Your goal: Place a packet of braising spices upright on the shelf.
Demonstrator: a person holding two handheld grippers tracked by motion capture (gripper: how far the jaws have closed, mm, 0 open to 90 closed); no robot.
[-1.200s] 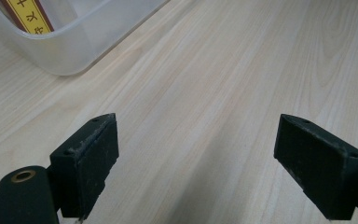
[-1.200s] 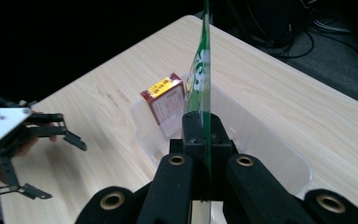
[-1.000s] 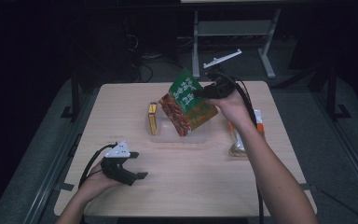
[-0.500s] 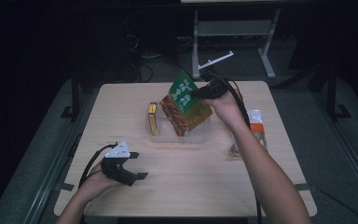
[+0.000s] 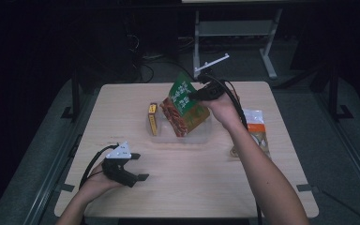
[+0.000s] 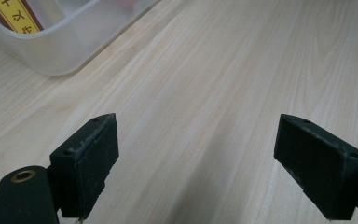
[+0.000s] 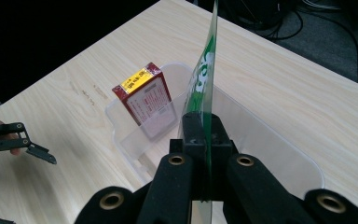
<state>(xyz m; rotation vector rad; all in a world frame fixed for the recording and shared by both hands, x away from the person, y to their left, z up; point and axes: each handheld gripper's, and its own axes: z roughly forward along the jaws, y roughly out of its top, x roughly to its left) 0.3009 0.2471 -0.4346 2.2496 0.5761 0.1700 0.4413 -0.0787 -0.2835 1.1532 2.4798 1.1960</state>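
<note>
My right gripper (image 5: 198, 95) is shut on the top edge of a green and red snack bag (image 5: 183, 108). The bag hangs tilted, its lower end inside a clear plastic bin (image 5: 205, 137) at the table's middle. In the right gripper view the jaws pinch the thin bag (image 7: 208, 65) edge-on above the bin (image 7: 270, 140). A red box with a yellow end (image 7: 144, 98) stands at the bin's far end, also the red box (image 5: 153, 120) in the high view. My left gripper (image 5: 139, 166) rests near the front left, open and holding nothing; the left gripper (image 6: 200, 154) faces bare wood.
An orange and white snack packet (image 5: 256, 132) lies flat on the table right of the bin, beside the right forearm. The bin's corner (image 6: 65, 46) sits ahead of the left gripper. A metal stand (image 5: 236, 28) is on the floor beyond the table.
My right hand has carried the bag a little left and down, so its lower end sits deeper in the bin. The left gripper has stayed put.
</note>
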